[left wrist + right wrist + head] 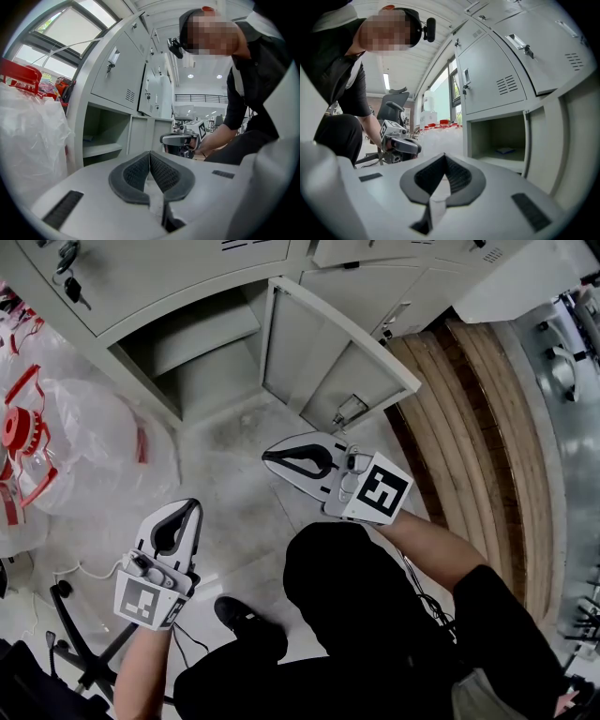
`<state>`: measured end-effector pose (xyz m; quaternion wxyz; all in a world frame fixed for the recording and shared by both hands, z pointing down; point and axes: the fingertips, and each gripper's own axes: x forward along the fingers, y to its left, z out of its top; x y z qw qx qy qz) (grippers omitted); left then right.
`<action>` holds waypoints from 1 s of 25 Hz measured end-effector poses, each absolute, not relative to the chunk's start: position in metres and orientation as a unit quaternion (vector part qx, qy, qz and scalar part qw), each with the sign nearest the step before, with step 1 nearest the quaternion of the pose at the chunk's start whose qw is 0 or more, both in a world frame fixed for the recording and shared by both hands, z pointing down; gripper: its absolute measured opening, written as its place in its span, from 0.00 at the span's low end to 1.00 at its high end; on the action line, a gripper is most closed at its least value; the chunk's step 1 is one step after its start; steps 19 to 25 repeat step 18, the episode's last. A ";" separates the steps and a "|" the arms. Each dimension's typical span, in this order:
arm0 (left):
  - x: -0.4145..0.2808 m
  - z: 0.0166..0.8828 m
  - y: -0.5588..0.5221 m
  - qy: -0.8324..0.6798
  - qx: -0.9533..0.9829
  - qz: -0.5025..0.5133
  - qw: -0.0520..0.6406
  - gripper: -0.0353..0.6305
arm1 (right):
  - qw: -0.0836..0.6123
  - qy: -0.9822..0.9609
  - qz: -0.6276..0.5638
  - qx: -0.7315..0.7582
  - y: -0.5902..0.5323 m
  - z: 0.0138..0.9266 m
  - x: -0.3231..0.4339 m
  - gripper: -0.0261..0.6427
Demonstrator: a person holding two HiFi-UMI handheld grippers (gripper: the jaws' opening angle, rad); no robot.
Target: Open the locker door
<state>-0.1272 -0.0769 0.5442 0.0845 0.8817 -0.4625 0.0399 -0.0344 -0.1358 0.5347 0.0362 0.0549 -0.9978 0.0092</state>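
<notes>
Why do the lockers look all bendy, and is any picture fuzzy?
Head view: sharp and evenly lit, but the wide lens bows the wooden planks and slants the open locker door. Left gripper view: the window is washed-out bright, the lockers curve, and the corners go black. Right gripper view: the lockers bulge outward too, with the same black corners.

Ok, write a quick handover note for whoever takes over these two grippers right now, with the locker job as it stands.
Left gripper: shut, empty, held low in front of the lockers, clear of them.
Right gripper: shut, empty, just short of the open door, not touching it.
Locker door: bottom row, swung wide open, its compartment exposed.
Done: the door is open.
Left: nothing on the door that I can see.
</notes>
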 end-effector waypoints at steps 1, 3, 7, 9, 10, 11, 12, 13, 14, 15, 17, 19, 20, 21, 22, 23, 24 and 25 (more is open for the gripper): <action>-0.126 0.544 -0.077 -0.461 0.882 0.039 0.085 0.08 | 0.036 -0.998 0.009 0.057 -0.137 0.534 -0.034 0.05; -0.124 0.545 -0.077 -0.456 0.885 0.037 0.088 0.08 | 0.040 -0.997 0.008 0.062 -0.138 0.536 -0.032 0.05; -0.120 0.548 -0.076 -0.449 0.888 0.039 0.090 0.08 | 0.055 -0.996 0.007 0.074 -0.140 0.542 -0.028 0.05; -0.120 0.550 -0.076 -0.446 0.889 0.038 0.092 0.08 | 0.055 -0.996 0.006 0.075 -0.140 0.544 -0.027 0.05; -0.121 0.551 -0.076 -0.445 0.890 0.037 0.095 0.08 | 0.056 -0.996 0.006 0.076 -0.139 0.544 -0.026 0.05; -0.121 0.552 -0.076 -0.444 0.890 0.034 0.099 0.08 | 0.057 -0.995 0.006 0.076 -0.139 0.544 -0.026 0.05; -0.122 0.554 -0.076 -0.444 0.889 0.032 0.104 0.08 | 0.058 -0.995 0.006 0.077 -0.138 0.545 -0.027 0.05; -0.123 0.555 -0.077 -0.444 0.889 0.029 0.109 0.08 | 0.059 -0.995 0.007 0.077 -0.138 0.545 -0.027 0.05; -0.123 0.556 -0.077 -0.445 0.888 0.028 0.112 0.08 | 0.060 -0.995 0.007 0.077 -0.138 0.546 -0.027 0.05; -0.124 0.557 -0.078 -0.445 0.888 0.026 0.113 0.08 | 0.060 -0.995 0.007 0.077 -0.137 0.546 -0.027 0.05; -0.125 0.558 -0.079 -0.446 0.887 0.023 0.115 0.08 | 0.061 -0.995 0.006 0.078 -0.137 0.548 -0.028 0.05; -0.126 0.558 -0.079 -0.447 0.887 0.022 0.116 0.08 | 0.062 -0.995 0.005 0.079 -0.137 0.550 -0.028 0.05; -0.126 0.558 -0.079 -0.447 0.887 0.022 0.116 0.08 | 0.062 -0.995 0.005 0.079 -0.137 0.550 -0.028 0.05; -0.126 0.558 -0.079 -0.447 0.887 0.022 0.116 0.08 | 0.062 -0.995 0.005 0.079 -0.137 0.550 -0.028 0.05; -0.126 0.558 -0.079 -0.447 0.887 0.022 0.116 0.08 | 0.062 -0.995 0.005 0.079 -0.137 0.550 -0.028 0.05; -0.126 0.558 -0.079 -0.447 0.887 0.022 0.116 0.08 | 0.062 -0.995 0.005 0.079 -0.137 0.550 -0.028 0.05; -0.126 0.558 -0.079 -0.447 0.887 0.022 0.116 0.08 | 0.062 -0.995 0.005 0.079 -0.137 0.550 -0.028 0.05; -0.126 0.558 -0.079 -0.447 0.887 0.022 0.116 0.08 | 0.062 -0.995 0.005 0.079 -0.137 0.550 -0.028 0.05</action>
